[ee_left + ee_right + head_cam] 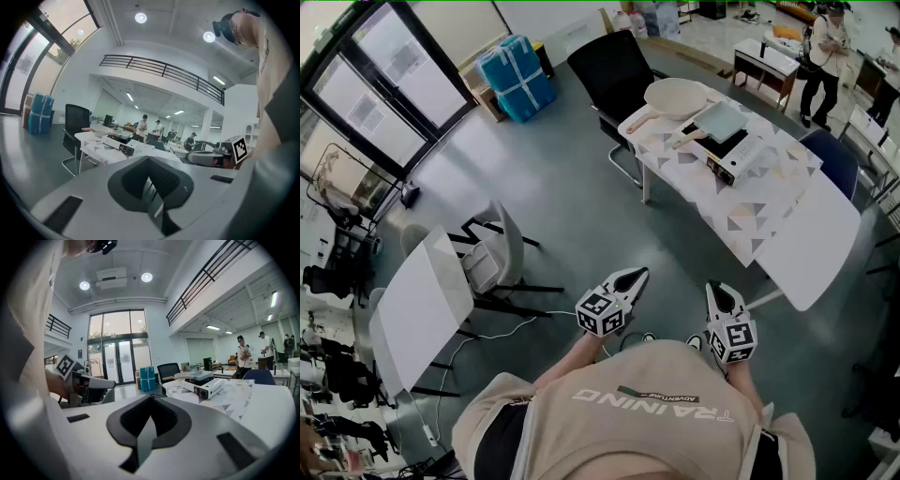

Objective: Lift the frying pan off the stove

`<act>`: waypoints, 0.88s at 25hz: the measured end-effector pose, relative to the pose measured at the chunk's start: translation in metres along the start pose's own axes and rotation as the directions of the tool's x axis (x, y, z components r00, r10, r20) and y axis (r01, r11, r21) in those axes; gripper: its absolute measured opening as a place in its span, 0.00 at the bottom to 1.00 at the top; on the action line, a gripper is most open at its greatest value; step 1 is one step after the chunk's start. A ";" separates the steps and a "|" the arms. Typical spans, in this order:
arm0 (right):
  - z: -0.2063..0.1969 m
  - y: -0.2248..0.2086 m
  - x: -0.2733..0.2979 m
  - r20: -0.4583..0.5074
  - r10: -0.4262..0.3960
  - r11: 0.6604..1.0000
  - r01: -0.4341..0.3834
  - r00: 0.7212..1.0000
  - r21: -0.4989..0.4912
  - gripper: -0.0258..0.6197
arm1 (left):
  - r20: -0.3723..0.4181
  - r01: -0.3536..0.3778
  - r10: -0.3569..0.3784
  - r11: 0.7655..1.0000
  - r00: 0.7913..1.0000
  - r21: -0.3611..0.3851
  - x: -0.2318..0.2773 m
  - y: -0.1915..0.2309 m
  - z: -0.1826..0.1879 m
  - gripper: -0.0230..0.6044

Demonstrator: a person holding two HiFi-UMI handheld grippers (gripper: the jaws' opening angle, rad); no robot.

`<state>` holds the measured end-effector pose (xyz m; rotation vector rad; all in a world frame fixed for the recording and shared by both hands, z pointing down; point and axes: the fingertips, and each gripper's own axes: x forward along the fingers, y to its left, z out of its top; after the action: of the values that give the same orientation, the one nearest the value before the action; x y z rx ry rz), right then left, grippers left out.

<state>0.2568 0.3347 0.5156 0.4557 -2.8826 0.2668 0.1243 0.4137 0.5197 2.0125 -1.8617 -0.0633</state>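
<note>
Beige shirt (647, 412) fills the bottom of the head view, with both grippers held just in front of it, tipped slightly down and aimed toward the table. Left gripper (638, 273): jaws fully together, nothing between them. Right gripper (713, 285): same, jaws meet at the tips, empty. They sit side by side, apart, over grey floor (581, 206). White folding table (422, 300) and a light chair (499, 248) are off to the left. Patterned table (750, 211) is ahead and to the right, well apart from both grippers, with a plain white table (816, 244) butted against its near end. Portable stove (741, 155) sits on the patterned top. Frying pan (724, 120), square and grey, rests on the stove, its handle (686, 138) sticking out to the left. Round cream pan (675, 97) lies on the table just beyond it; whether the two touch, can't tell. Black office chair (614, 58) stands at the table's far-left side, and blue wrapped boxes (517, 77) are further left by the wall. Person (825, 47) stands at the far right.
</note>
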 end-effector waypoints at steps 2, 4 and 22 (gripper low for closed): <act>0.004 -0.001 0.009 0.018 -0.025 1.000 0.025 1.000 -0.001 0.04 | -0.007 0.003 -0.003 1.000 1.000 0.003 -0.001 0.010 0.002 0.04; 0.008 -0.003 0.020 0.029 -0.044 0.999 0.044 0.999 -0.001 0.04 | -0.013 0.001 -0.001 1.000 1.000 0.002 0.000 0.021 0.003 0.04; -0.003 -0.001 0.102 -0.045 -0.109 0.994 0.110 0.993 0.024 0.04 | -0.102 0.074 -0.080 0.995 0.992 -0.060 0.009 0.077 -0.030 0.04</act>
<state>0.1632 0.3053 0.5425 0.6026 -2.8029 0.2938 0.0609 0.4099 0.5738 2.0099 -1.6996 -0.0303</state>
